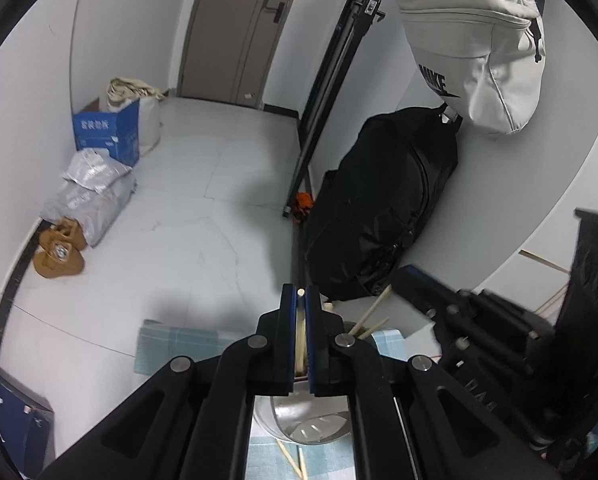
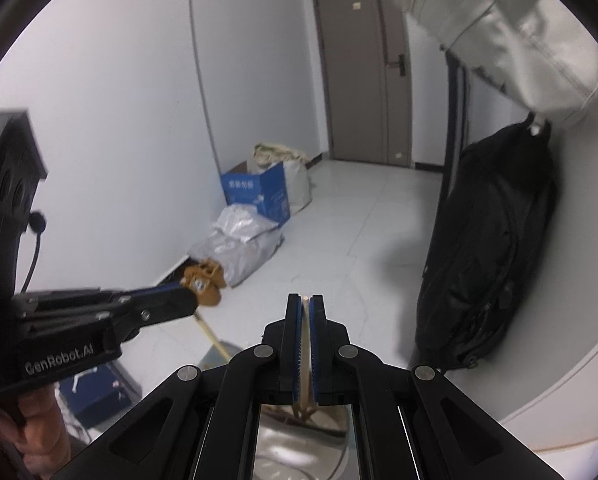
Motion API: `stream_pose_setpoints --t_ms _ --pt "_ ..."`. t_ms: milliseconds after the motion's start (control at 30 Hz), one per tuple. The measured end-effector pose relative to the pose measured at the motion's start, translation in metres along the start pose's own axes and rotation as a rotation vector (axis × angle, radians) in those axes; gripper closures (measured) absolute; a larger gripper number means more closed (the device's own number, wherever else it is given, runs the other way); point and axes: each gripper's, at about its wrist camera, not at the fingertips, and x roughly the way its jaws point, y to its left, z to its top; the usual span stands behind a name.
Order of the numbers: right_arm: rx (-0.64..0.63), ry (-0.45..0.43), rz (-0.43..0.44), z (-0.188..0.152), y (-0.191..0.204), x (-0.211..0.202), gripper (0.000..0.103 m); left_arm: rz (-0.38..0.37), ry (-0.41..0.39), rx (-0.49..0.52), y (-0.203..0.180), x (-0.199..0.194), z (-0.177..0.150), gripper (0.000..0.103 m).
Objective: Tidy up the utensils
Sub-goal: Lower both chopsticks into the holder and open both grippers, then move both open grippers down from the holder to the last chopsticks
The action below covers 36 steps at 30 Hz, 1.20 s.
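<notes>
My left gripper (image 1: 300,292) is shut on a pale wooden chopstick (image 1: 300,340) that stands between its blue pads. Below it sits a metal utensil holder (image 1: 311,424) with more chopsticks (image 1: 373,312) leaning out of it. Two loose chopsticks (image 1: 295,460) lie on the light blue checked cloth (image 1: 171,344). My right gripper (image 2: 305,299) is shut on another wooden chopstick (image 2: 305,344), held over the metal holder (image 2: 299,448). The left gripper also shows in the right wrist view (image 2: 187,300) at the left, gripping its chopstick (image 2: 213,338).
A black bag (image 1: 383,208) and a white Nike bag (image 1: 475,48) hang on the right wall. A blue box (image 1: 107,130), grey sacks (image 1: 89,196) and brown slippers (image 1: 59,252) sit on the floor at left. A blue box (image 2: 95,392) stands beside the table.
</notes>
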Motion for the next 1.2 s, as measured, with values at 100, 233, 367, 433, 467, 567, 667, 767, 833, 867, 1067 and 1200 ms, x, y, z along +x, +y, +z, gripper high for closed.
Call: stream_pose_setpoints --t_ms 100,233,367,433,467,567,667,767,833,867,1067,1200 --pt "0.002 0.030 0.015 -0.009 -0.001 0.009 0.100 -0.008 0.033 0.012 0.001 0.006 -0.001 0.103" --pt "0.020 0.054 0.053 -0.017 -0.003 0.015 0.099 -0.031 0.076 0.013 0.002 0.013 -0.002 0.103" --pt "0.063 0.073 0.099 -0.018 -0.009 0.018 0.097 -0.073 0.120 -0.005 0.005 0.017 -0.001 0.103" --pt "0.093 0.072 0.117 -0.017 -0.013 0.016 0.096 -0.070 0.130 -0.030 0.009 0.017 0.000 0.102" --pt "0.109 0.064 0.135 -0.017 -0.015 0.013 0.096 -0.064 0.127 -0.037 0.010 0.015 0.000 0.102" --pt "0.130 0.038 0.137 -0.018 -0.019 0.002 0.077 -0.043 0.107 -0.028 0.009 0.005 0.000 0.087" --pt "0.155 0.006 0.121 -0.024 -0.024 -0.012 0.060 -0.019 0.069 -0.043 0.009 -0.006 -0.003 0.056" --pt "0.186 -0.007 0.106 -0.032 -0.028 -0.025 0.053 0.021 0.034 -0.049 0.005 -0.017 -0.006 0.055" --pt "0.208 -0.017 0.097 -0.037 -0.032 -0.037 0.050 0.057 0.018 -0.042 0.002 -0.022 -0.010 0.055" --pt "0.213 -0.024 0.094 -0.039 -0.033 -0.042 0.050 0.068 0.009 -0.034 -0.001 -0.026 -0.013 0.055" --pt "0.213 -0.079 0.080 -0.046 -0.032 -0.079 0.036 0.118 -0.041 0.033 -0.020 -0.049 -0.024 0.036" --pt "0.214 -0.100 0.071 -0.052 -0.024 -0.097 0.035 0.128 -0.080 0.035 -0.024 -0.066 -0.031 0.035"
